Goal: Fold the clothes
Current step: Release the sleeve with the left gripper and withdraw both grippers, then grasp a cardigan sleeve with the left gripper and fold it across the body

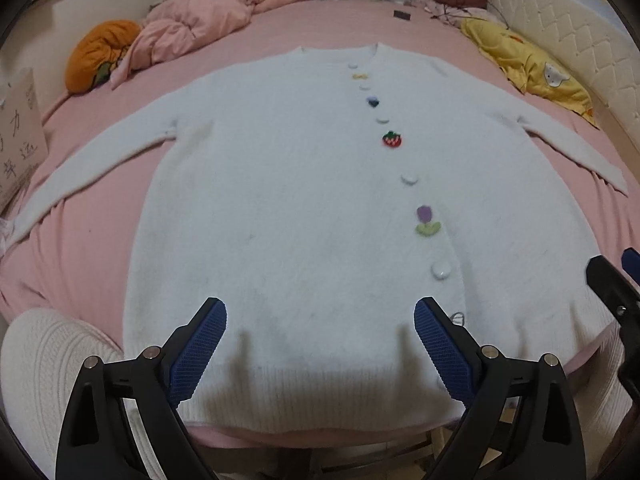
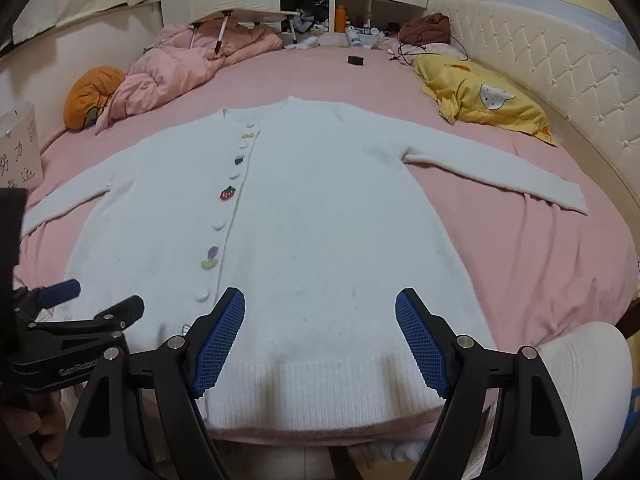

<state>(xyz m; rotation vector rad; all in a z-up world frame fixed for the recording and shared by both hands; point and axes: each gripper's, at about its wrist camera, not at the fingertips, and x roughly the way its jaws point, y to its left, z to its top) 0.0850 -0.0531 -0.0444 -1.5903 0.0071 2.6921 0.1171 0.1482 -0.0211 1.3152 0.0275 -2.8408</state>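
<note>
Cardigan (image 1: 288, 200): a white, fuzzy knit garment is laid flat, front side up, on the pink sheet (image 1: 328, 28) of a bed. Both sleeves are spread outward to the sides, and the ribbed hem lies at the near edge of the bed. The front is closed by a line of white round buttons (image 1: 441, 270), and small decorations are set between them: a purple tulip (image 1: 426, 220), a red strawberry (image 1: 393, 139), a dark blue heart and a yellow bow. Faint grey marks are seen on the fabric near the hem.

Left gripper (image 1: 320, 344): the jaws are held wide apart above the hem, left of the button line. Nothing is gripped between the blue pads (image 1: 198, 354).

Right gripper (image 2: 320, 340): the jaws are likewise spread wide above the hem, right of the button line, with nothing between them.

A crumpled pink quilt (image 2: 188, 64), an orange cushion (image 2: 94, 96) and a yellow pillow (image 2: 480, 96) lie at the far part of the bed, apart from the cardigan.
</note>
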